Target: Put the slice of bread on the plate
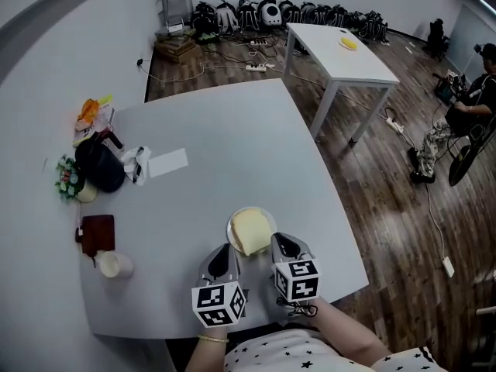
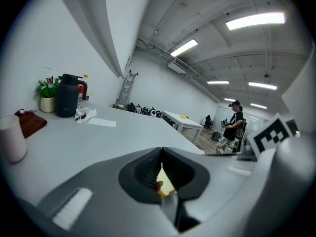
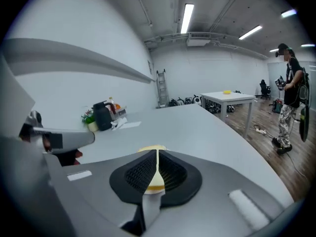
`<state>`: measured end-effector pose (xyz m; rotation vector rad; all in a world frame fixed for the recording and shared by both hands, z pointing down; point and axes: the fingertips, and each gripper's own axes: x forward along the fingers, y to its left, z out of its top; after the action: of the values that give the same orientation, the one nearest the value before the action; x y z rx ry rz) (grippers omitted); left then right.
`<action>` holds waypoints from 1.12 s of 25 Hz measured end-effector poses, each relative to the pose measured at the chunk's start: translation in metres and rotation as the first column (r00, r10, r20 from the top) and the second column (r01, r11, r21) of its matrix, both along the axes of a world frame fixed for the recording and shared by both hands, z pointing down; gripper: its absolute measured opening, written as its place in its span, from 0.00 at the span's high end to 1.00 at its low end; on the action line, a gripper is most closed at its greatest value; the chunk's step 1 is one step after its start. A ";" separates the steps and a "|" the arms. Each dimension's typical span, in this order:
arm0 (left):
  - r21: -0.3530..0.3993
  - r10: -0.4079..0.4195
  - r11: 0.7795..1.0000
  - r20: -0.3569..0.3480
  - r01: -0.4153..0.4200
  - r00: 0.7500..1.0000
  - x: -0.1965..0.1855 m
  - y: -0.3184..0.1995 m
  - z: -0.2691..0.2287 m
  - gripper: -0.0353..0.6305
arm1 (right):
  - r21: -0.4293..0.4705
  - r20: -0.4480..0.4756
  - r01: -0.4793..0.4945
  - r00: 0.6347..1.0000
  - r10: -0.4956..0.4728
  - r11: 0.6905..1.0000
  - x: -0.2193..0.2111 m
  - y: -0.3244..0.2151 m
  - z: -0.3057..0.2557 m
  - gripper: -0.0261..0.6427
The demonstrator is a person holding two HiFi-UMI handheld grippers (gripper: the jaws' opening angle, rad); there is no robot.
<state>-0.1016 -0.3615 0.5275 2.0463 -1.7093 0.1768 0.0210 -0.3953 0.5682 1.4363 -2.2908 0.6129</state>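
A pale yellow slice of bread (image 1: 249,229) lies flat on a small white plate (image 1: 252,211) near the front edge of the grey table (image 1: 232,138). My left gripper (image 1: 222,254) sits at the plate's near left side. My right gripper (image 1: 281,243) is at its near right side, beside the bread's edge. In the left gripper view the gripper (image 2: 161,154) has its jaws together, and a sliver of bread (image 2: 165,184) shows through the slit. In the right gripper view the gripper (image 3: 157,154) is shut too, with the bread (image 3: 148,148) just beyond its tips.
At the table's left stand a black kettle (image 1: 101,165), a small plant (image 1: 68,178), a sheet of paper (image 1: 168,162), a dark red board (image 1: 98,233) and a white cup (image 1: 115,264). A second white table (image 1: 333,49) is behind. A person (image 1: 477,99) sits far right.
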 end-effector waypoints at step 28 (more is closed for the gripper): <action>0.058 0.019 0.998 0.044 -0.022 0.999 0.016 0.023 -0.036 0.94 | 0.222 0.092 0.078 0.991 -0.101 0.972 -0.019 0.035 -0.088 0.96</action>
<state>-0.0854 -0.3389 0.4911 2.1172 -1.7391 0.1808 0.0023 -0.3606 0.4797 1.4155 -2.5560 0.4283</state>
